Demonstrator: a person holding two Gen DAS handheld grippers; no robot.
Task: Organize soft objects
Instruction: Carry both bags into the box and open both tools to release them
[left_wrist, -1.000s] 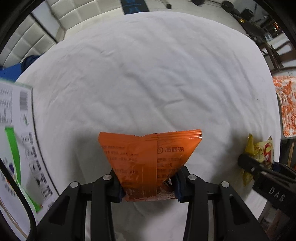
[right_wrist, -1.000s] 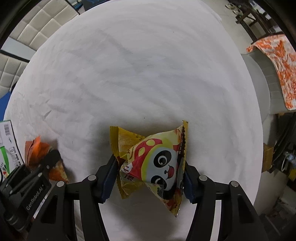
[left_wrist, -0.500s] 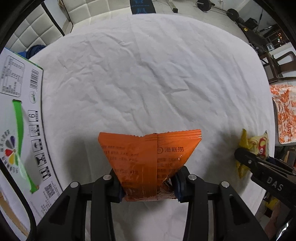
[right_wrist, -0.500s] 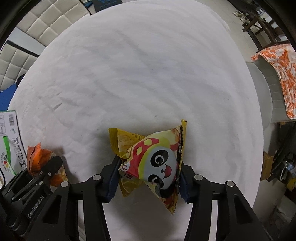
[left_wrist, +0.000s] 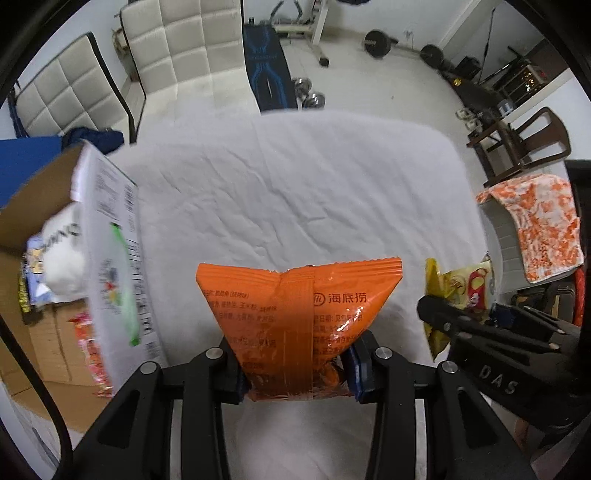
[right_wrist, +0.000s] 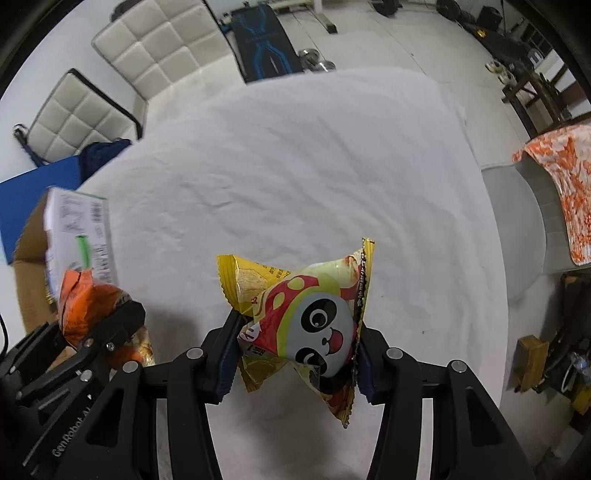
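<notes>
The brown cardboard box (left_wrist: 44, 325) with its white printed flap sits at nine o'clock of the white-clothed surface (left_wrist: 295, 192). That upright flap could snag the glossy orange foil snack packet (left_wrist: 295, 325) pinched in the left tongs (left_wrist: 297, 373). Only the left view shows soft packets already inside; the right shows the right tongs (right_wrist: 295, 363) squeezing the yellow panda-print snack bag (right_wrist: 314, 325).

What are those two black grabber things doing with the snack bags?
A person is tidying up soft snack packets. The left gripper squeezes an orange snack bag, and the right gripper squeezes a yellow panda snack bag. Both are held above the white tablecloth, beside an open cardboard box with other packets inside.
</notes>
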